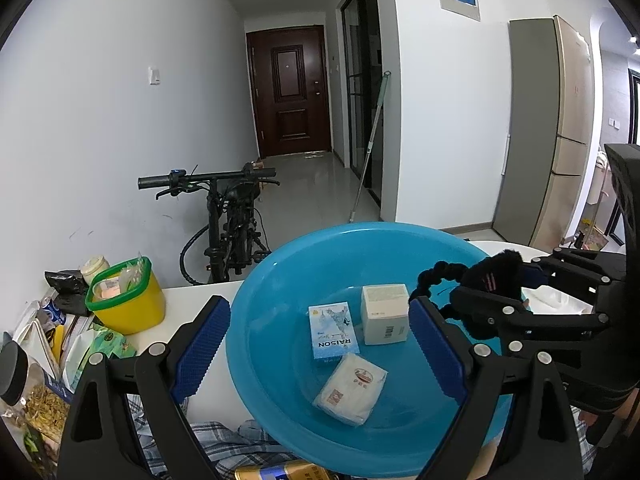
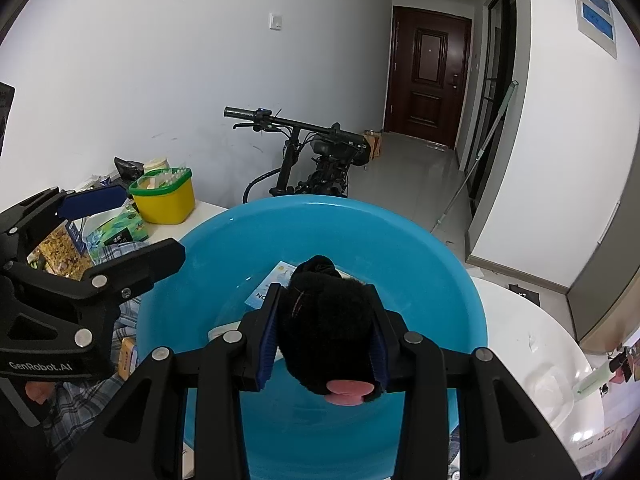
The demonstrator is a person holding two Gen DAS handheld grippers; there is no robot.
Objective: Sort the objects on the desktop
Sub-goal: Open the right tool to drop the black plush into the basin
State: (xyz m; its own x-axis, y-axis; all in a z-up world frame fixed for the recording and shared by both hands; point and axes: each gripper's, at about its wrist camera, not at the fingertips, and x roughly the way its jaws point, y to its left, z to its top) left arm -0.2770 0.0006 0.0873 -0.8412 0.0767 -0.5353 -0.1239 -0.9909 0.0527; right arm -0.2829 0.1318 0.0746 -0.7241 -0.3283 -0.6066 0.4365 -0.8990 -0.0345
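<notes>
Left wrist view shows three packets already in your blue basin [image 1: 280, 264], your right gripper [image 2: 324, 340] clamped on a black plush toy [image 2: 326, 320] above it, left gripper [image 1: 316, 344] spread empty; clutter beside the basin remains

This was a home, most likely a flat. A long hallway led to a dark brown front door [image 1: 290, 90] with a light switch [image 1: 154, 75] on the white wall beside it. A black bike [image 1: 228, 220] was parked against that wall. A mop [image 1: 370, 148] leaned on the corner by a glass sliding door [image 1: 362, 84]. A tall fridge [image 1: 548, 128] stood at the right. The white table [image 1: 192, 304] held everyday things: a blue wash bowl [image 1: 280, 292], a yellow tub [image 1: 128, 300] and snack packets [image 1: 44, 396], with a checked cloth [image 1: 224, 444] lying on it.
</notes>
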